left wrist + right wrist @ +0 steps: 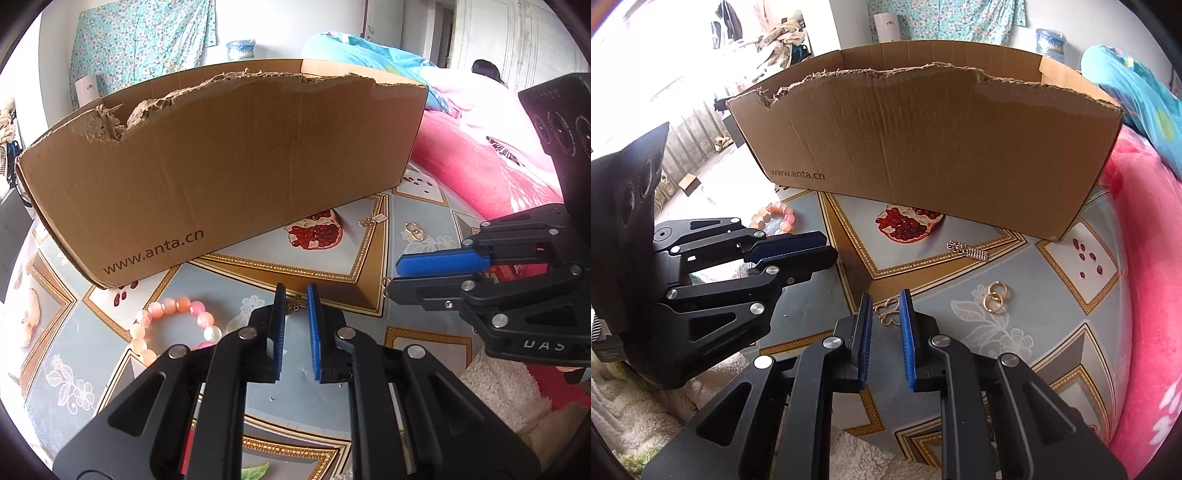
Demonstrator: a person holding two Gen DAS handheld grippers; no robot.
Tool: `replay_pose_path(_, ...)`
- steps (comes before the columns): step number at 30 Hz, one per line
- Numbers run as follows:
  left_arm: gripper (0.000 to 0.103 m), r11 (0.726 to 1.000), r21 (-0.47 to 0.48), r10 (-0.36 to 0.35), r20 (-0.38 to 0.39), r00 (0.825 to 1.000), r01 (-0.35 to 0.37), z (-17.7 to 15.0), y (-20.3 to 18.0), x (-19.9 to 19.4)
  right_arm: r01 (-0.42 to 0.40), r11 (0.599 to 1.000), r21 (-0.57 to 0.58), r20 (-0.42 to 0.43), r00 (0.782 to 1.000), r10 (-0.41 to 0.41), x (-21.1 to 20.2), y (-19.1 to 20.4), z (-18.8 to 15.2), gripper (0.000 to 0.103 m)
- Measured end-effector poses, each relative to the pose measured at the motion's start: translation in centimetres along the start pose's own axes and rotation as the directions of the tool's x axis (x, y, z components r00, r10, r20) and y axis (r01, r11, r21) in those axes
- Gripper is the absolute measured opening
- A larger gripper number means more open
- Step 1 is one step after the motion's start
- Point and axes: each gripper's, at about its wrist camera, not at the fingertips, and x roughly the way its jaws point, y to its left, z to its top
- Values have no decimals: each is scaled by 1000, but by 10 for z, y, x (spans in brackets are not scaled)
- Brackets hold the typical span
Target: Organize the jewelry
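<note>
Bedding fills the right of the room: a pink blanket (pixel 1145 258) with a blue quilt (pixel 369 48) heaped behind it, and a floral curtain (pixel 140 40) hangs on the far wall. Nearer lies the work surface, a patterned cloth (pixel 1052 332) printed in grey-blue panels with gold borders and pomegranates; its right edge meets the pink blanket and its near edge gives way to a white fleecy throw (pixel 498 387).

On the cloth's far side stands a brown cardboard box (pixel 942 147), open at the top, its near wall torn ragged along the upper rim and printed with a web address low on the left. In front of it the cloth lies mostly bare, with the jewelry scattered well apart.

Left of centre, near the box's left corner, rests a bracelet of pink and orange beads (pixel 173 325). A small silver pendant (pixel 967 251) lies just beside the printed pomegranate, and a pair of linked gold rings (pixel 994 298) lies to its right, near the blanket.

The left gripper (pixel 296 301) has its blue pads nearly closed, clamped on a small bronze butterfly charm (pixel 295 304) pinched at the fingertips. The right gripper (pixel 887 306) is likewise clamped on a gold wire butterfly ornament (pixel 888 312), held between its tips just above the cloth. The two tools sit side by side, close together, before the middle of the box.
</note>
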Motion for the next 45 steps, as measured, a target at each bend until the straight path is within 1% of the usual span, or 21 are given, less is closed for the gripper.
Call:
replay_pose_path(5,11,1000,0,2,-2,1000,-2,1,0,1,-3,1000,23,-10,1000,3,-7,3,-7,15)
replay_pose_path(8,11,1000,-7,-1,-3,1000,1,2,0,2,-16,999,42,-28,999,17,-5,4,-11,15)
replay_pose_path(10,11,1000,-9,-2,-3,1000,2,2,1,2,-11,998,55,-34,999,13,-1,2,-12,15)
replay_pose_path(16,11,1000,-16,-5,-4,1000,5,3,2,2,-28,996,87,-20,999,30,1,-7,-7,15)
replay_pose_path(25,11,1000,-23,-11,-2,1000,11,2,4,1,-27,996,89,-11,1000,28,4,-7,-2,16)
replay_pose_path(28,11,1000,-26,-13,-1,1000,13,2,5,0,-4,997,79,-12,1000,5,2,-7,-2,17)
replay_pose_path(30,11,1000,-27,-15,-1,1000,15,2,5,0,9,998,64,-5,1000,-9,0,-5,-2,20)
replay_pose_path(31,11,999,-28,-16,-1,1000,16,2,5,0,16,998,56,-3,1000,-16,0,-4,-1,27)
replay_pose_path(32,11,999,-28,-16,-1,1000,16,2,5,0,25,999,47,0,1000,-25,1,-2,0,30)
replay_pose_path(35,11,999,-27,-16,-1,1000,16,2,5,0,43,999,22,2,999,-43,4,2,1,31)
replay_pose_path(38,11,1000,-26,-15,-2,1000,15,2,5,0,92,995,-28,8,996,-91,9,11,1,31)
replay_pose_path(40,11,999,-28,-16,-3,1000,16,2,5,0,102,994,-50,10,995,-101,10,16,-1,31)
replay_pose_path(43,11,999,-27,-16,-3,1000,16,3,5,0,124,990,-63,24,992,-123,11,21,-2,31)
replay_pose_path(45,11,999,-28,-16,-3,1000,16,3,5,0,124,991,-55,26,992,-123,13,21,-3,30)
